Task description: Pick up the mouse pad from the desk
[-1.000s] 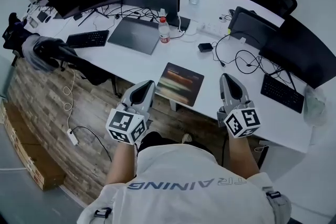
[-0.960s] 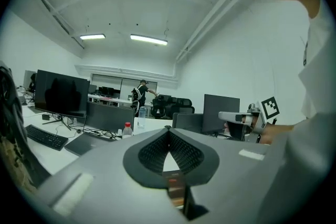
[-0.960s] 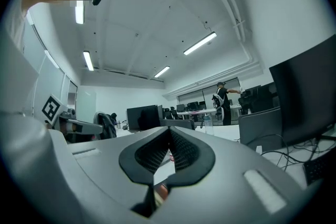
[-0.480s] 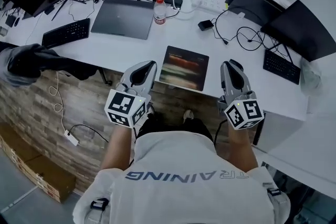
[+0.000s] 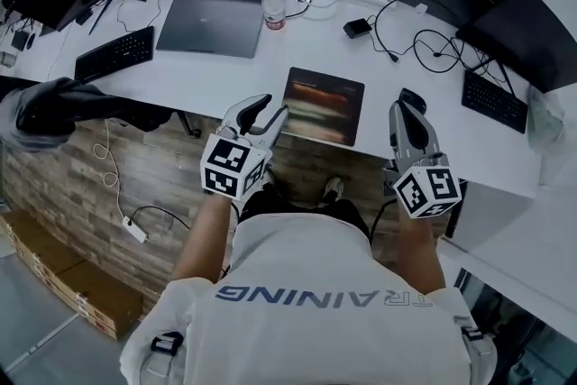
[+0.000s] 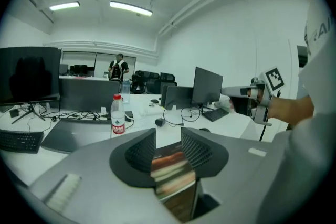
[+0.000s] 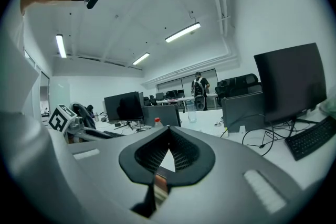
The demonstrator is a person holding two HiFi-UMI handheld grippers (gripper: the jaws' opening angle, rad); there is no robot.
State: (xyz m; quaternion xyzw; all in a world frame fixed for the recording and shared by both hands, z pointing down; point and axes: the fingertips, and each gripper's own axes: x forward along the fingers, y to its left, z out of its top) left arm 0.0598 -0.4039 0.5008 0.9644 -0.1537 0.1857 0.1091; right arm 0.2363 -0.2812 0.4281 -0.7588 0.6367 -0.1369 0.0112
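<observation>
The mouse pad (image 5: 323, 105), dark with blurred coloured stripes, lies flat on the white desk (image 5: 207, 81) near its front edge. My left gripper (image 5: 270, 115) hangs just off the pad's left front corner. Its jaws are opening, and nothing is between them. In the left gripper view the mouse pad (image 6: 170, 170) shows through the gap of the left gripper (image 6: 168, 131), lying beyond the tips. My right gripper (image 5: 403, 106) is right of the pad at the desk's edge, with its tips together. In the right gripper view the right gripper (image 7: 168, 129) is shut and empty.
A water bottle (image 5: 270, 4), a closed laptop (image 5: 212, 22) and a keyboard (image 5: 113, 54) stand at the back left. A power adapter (image 5: 358, 28) with cables, dark monitors (image 5: 532, 22) and a second keyboard (image 5: 494, 101) fill the right. A black chair (image 5: 54, 108) stands left of me.
Both grippers came down toward the desk's front edge beside the mouse pad. The left gripper's jaws went from shut to apart. The right gripper stayed shut.
</observation>
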